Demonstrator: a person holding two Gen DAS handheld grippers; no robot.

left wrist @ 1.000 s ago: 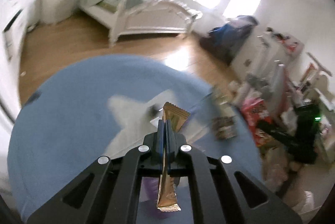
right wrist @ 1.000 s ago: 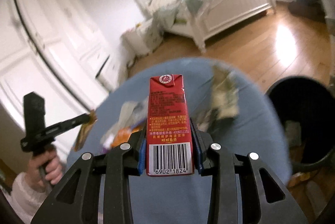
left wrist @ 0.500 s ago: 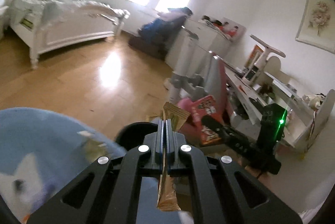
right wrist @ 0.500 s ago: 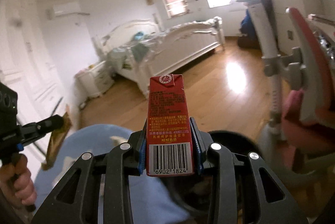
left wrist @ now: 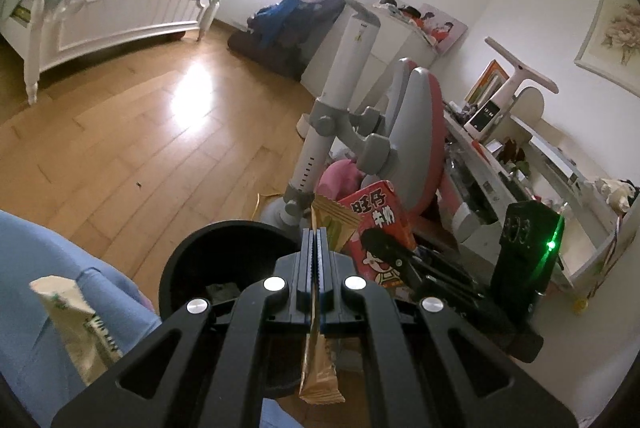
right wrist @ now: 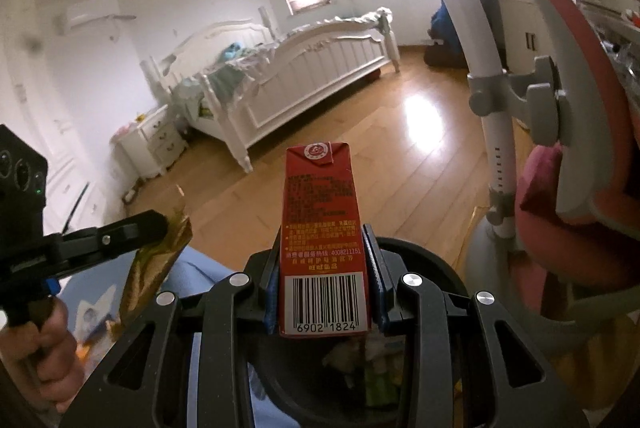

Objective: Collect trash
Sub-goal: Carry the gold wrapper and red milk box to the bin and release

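Observation:
My left gripper (left wrist: 316, 240) is shut on a gold snack wrapper (left wrist: 320, 368) and holds it over the near rim of a black trash bin (left wrist: 188, 260). My right gripper (right wrist: 322, 252) is shut on a red milk carton (right wrist: 320, 212) and holds it upright above the same bin (right wrist: 432, 260), which has trash inside. The right gripper and its carton (left wrist: 380, 232) show in the left wrist view, just right of the wrapper. The left gripper and wrapper (right wrist: 156, 268) show at the left of the right wrist view.
A blue-covered table (left wrist: 36, 292) lies at the lower left with a pale torn wrapper (left wrist: 76, 324) on it. A grey and pink chair (left wrist: 404, 136) stands right behind the bin. A cluttered desk (left wrist: 516, 180) is at the right, a white bed (left wrist: 120, 8) across the wood floor.
Both grippers have swung from over the blue table to over the black bin, each still holding its item. The bin now sits right under them.

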